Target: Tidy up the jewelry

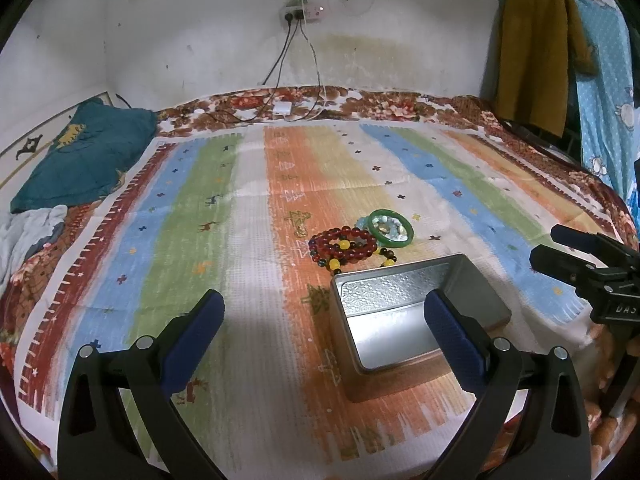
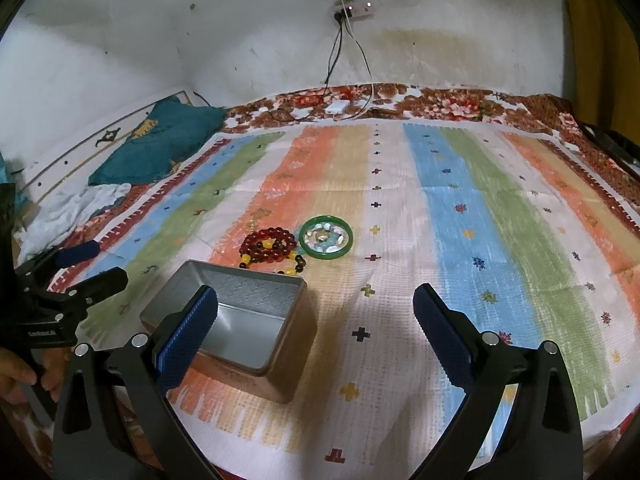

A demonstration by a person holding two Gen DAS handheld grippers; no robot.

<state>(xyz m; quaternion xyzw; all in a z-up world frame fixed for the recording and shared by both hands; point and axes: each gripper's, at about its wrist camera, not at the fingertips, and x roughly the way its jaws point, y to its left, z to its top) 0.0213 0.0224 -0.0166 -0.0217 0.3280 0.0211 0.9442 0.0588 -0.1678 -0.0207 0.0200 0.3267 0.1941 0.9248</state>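
Observation:
An open, empty metal tin (image 1: 416, 312) stands on the striped cloth; it also shows in the right wrist view (image 2: 240, 320). Just beyond it lie a red bead bracelet (image 1: 344, 242) with yellow beads, a green bangle (image 1: 390, 227) and a pale bead bracelet inside the bangle. In the right wrist view the red bracelet (image 2: 269, 245) lies left of the green bangle (image 2: 327, 237). My left gripper (image 1: 324, 316) is open and empty, its right finger over the tin. My right gripper (image 2: 316, 316) is open and empty, its left finger over the tin.
The striped cloth (image 1: 200, 208) covers a bed against a white wall. A teal pillow (image 1: 84, 156) and white cloth lie at the left. Cables and a white charger (image 1: 282, 108) lie at the back. Clothes hang at the right (image 1: 532, 48).

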